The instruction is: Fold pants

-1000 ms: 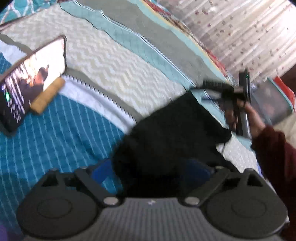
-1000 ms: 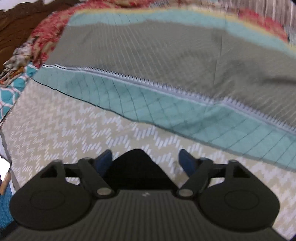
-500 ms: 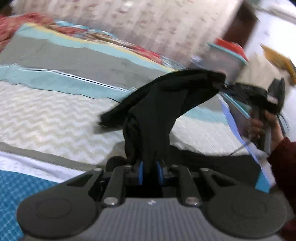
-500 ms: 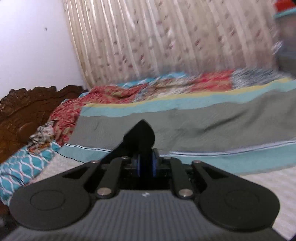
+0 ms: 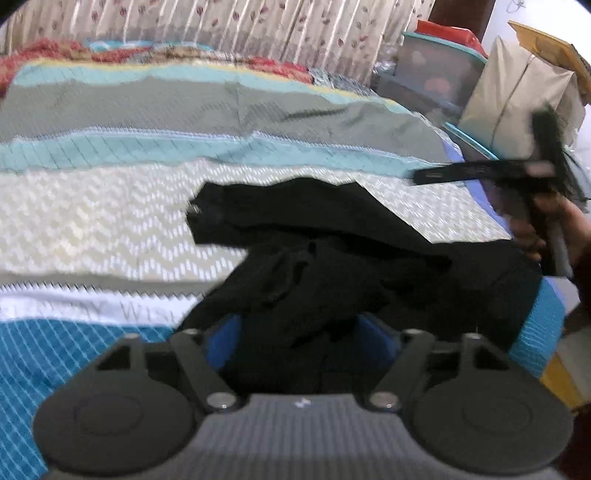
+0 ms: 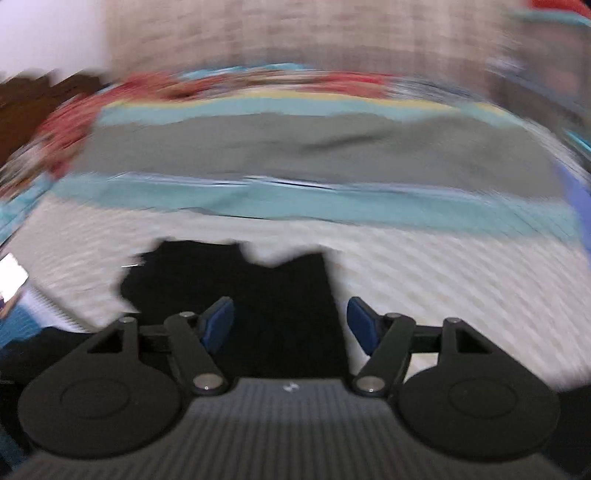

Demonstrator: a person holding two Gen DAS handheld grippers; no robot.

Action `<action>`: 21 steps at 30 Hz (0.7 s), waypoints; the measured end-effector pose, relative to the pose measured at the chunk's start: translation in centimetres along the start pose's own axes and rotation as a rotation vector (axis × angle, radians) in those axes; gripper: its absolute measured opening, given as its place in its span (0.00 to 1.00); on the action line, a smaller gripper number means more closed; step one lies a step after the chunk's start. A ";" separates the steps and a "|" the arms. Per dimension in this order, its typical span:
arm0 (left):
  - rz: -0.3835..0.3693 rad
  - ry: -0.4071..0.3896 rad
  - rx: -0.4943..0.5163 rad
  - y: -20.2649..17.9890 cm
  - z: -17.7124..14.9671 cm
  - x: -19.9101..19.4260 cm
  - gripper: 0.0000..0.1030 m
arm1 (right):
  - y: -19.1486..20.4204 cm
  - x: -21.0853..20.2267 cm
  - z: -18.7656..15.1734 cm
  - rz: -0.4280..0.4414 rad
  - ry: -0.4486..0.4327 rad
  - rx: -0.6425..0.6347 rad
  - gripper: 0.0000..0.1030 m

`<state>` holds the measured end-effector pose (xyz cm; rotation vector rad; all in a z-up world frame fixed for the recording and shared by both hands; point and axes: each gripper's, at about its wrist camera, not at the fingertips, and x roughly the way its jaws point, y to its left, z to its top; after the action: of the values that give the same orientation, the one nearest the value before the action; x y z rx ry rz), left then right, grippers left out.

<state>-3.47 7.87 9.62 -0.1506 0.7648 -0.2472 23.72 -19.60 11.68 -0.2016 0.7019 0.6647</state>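
The black fabric pants (image 5: 332,254) lie in a loose rumpled heap on the striped quilted bed (image 5: 110,206), no neat fold visible, with the left hand-held gripper (image 5: 301,332) and right hand-held gripper (image 6: 291,325) just opened wide at six o'clock, gripping nothing, so most folding seems left.

Both wrist cameras are looking forward and down along their fingers, close over the black pants (image 5: 332,258) on the striped bedspread (image 5: 110,206). They are sharing bedspread and curtain (image 5: 221,26); the right view is blurring.
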 end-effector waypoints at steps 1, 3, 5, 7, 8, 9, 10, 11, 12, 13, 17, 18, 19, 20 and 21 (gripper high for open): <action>0.014 -0.009 0.013 -0.3 0.4 0.1 0.80 | 1.7 2.0 1.1 0.042 0.022 -0.062 0.72; 0.030 -0.024 0.035 -0.6 0.8 0.2 0.91 | 5.6 6.3 2.4 0.123 0.091 -0.176 0.72; 0.057 -0.035 0.070 -0.9 1.0 0.5 0.97 | 8.8 10.9 3.3 0.181 0.184 -0.246 0.72; 0.086 -0.031 0.098 -0.8 1.1 0.9 0.95 | 10.2 14.1 2.5 0.175 0.271 -0.281 0.71; 0.090 -0.033 0.099 -0.5 1.1 1.0 0.90 | 10.8 16.3 2.4 0.140 0.324 -0.298 0.65; 0.088 -0.026 0.098 -0.3 1.1 1.2 0.88 | 10.9 17.0 1.8 0.108 0.367 -0.308 0.52; 0.085 -0.003 0.100 0.0 1.2 2.0 0.74 | 10.8 17.8 1.5 0.088 0.388 -0.309 0.19; 0.084 0.025 0.104 0.3 1.2 2.7 0.46 | 10.3 17.3 1.8 0.085 0.356 -0.286 0.07; 0.088 0.044 0.114 0.6 1.4 3.4 0.32 | 9.5 16.4 2.1 0.087 0.330 -0.248 0.07; 0.091 0.051 0.117 1.0 1.7 3.8 0.16 | 8.3 15.2 3.1 0.082 0.270 -0.186 0.07; 0.174 -0.068 0.062 4.1 5.2 2.7 0.13 | -1.8 6.8 8.2 -0.001 0.005 0.152 0.07; 0.198 -0.109 0.029 5.0 6.3 2.1 0.13 | -3.9 4.8 8.6 -0.046 -0.058 0.209 0.07; 0.226 -0.155 -0.021 6.3 7.4 1.4 0.13 | -6.9 2.1 9.2 -0.109 -0.129 0.278 0.07; 0.254 -0.195 -0.084 7.7 8.4 0.8 0.13 | -10.3 -0.8 9.5 -0.178 -0.202 0.358 0.07; 0.275 -0.217 -0.137 8.8 9.0 0.5 0.12 | -13.1 -3.2 9.1 -0.238 -0.266 0.430 0.07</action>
<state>4.68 16.62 13.75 -0.1962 0.5786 0.0821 34.95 -27.86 20.11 0.1961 0.5386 0.2938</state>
